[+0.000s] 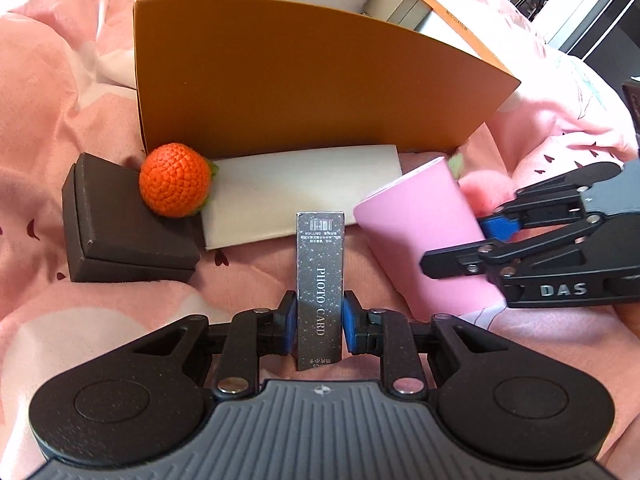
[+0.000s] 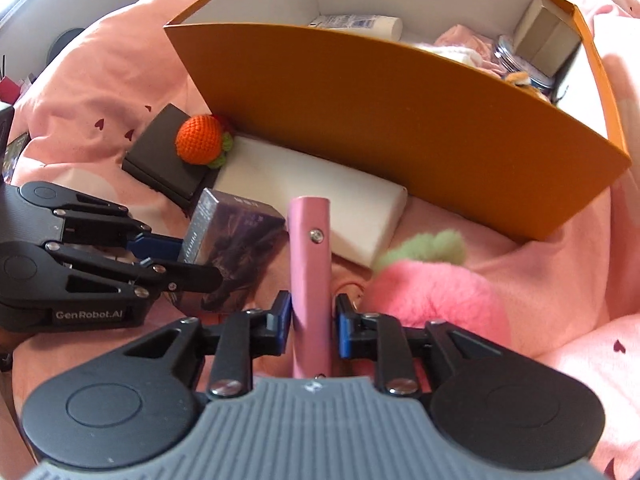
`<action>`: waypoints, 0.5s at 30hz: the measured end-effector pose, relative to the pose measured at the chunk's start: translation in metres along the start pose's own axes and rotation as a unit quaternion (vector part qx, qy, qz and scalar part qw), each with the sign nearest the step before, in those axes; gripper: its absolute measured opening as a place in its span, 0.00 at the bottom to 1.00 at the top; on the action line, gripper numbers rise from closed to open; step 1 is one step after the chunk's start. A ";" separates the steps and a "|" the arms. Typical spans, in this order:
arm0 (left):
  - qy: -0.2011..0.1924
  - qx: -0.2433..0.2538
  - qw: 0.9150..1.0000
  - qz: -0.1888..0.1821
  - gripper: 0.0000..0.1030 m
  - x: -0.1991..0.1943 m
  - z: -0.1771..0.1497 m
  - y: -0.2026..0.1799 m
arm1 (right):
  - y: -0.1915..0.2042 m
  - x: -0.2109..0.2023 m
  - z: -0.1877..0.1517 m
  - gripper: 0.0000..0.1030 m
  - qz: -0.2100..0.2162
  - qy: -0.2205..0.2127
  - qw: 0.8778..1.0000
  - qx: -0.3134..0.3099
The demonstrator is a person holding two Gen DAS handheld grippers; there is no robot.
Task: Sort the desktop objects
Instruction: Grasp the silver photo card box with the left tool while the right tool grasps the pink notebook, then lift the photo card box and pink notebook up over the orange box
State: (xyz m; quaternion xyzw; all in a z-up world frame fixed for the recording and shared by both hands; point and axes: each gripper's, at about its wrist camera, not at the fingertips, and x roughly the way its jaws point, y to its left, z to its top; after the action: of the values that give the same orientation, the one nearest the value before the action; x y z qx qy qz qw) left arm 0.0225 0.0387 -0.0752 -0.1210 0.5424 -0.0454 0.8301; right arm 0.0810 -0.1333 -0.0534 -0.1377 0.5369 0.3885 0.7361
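Note:
My left gripper (image 1: 319, 320) is shut on a dark speckled box marked PHOTO CARD (image 1: 320, 264), with a pad pressed on each narrow side, and holds it on end over the pink bedding. The right wrist view shows that gripper (image 2: 192, 260) and its box (image 2: 236, 240) at the left. My right gripper (image 2: 314, 328) has a pink notebook (image 2: 310, 264) standing spine-up between its pads; the left pad touches it and a thin gap shows at the right pad. From the left wrist, the right gripper (image 1: 460, 246) straddles the tilted notebook (image 1: 424, 236).
An orange cardboard box (image 2: 400, 120) stands open behind, holding a white tube (image 2: 360, 22), a tin and a grey carton. In front of it lie a white pad (image 1: 300, 192), a crocheted orange fruit (image 1: 175, 179) on a dark flat box (image 1: 120, 232), and a pink plush (image 2: 432, 292).

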 end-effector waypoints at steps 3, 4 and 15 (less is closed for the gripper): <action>0.004 0.002 1.000 0.002 0.25 0.002 -0.001 -0.001 | -0.004 -0.009 -0.004 0.41 -0.005 0.001 1.000 -0.001; 0.005 0.003 1.000 0.003 0.25 0.001 -0.002 -0.001 | -0.004 -0.012 -0.005 0.42 -0.008 0.002 1.000 -0.004; 0.007 0.004 1.000 0.005 0.26 0.002 -0.002 -0.001 | 0.004 -0.055 -0.021 0.58 -0.114 0.001 0.986 -0.119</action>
State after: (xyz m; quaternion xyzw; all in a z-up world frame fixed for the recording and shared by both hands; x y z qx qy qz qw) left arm 0.0217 0.0366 -0.0773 -0.1145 0.5485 -0.0446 0.8271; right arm 0.0573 -0.1669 -0.0112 -0.2853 0.4686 0.3631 0.7531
